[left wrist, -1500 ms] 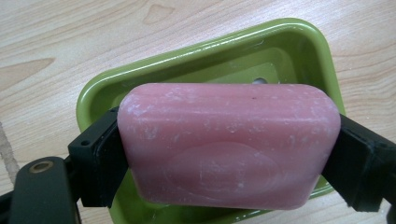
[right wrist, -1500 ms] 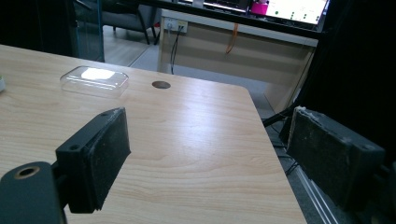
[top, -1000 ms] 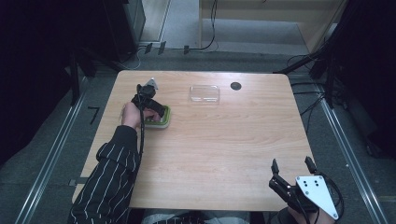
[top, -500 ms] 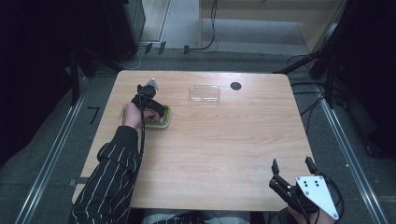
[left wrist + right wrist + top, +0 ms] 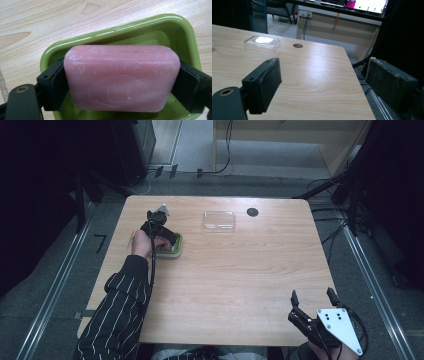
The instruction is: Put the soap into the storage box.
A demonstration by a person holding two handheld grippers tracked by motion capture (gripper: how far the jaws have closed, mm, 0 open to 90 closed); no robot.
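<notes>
Soap (image 5: pixel 122 78): an oval stamp is pressed into the pink face, but its letters are too worn to be read.
Screen (image 5: pixel 369 4): coloured patches are shown at the far top edge; no word can be made out.
Elsewhere: no readable text, label or number is seen.

1. I see a light wooden table (image 5: pixel 235 270) with a round hole (image 5: pixel 252 212) near its far edge
2. Grey floor (image 5: pixel 60 285) surrounds it, with metal rails (image 5: pixel 47 295) running along both sides
3. Beyond the far edge stands a pale wooden cabinet (image 5: pixel 285 130), with cables (image 5: pixel 227 150) trailing across the floor
4. The room's edges are dark; light glares softly off the tabletop
</notes>
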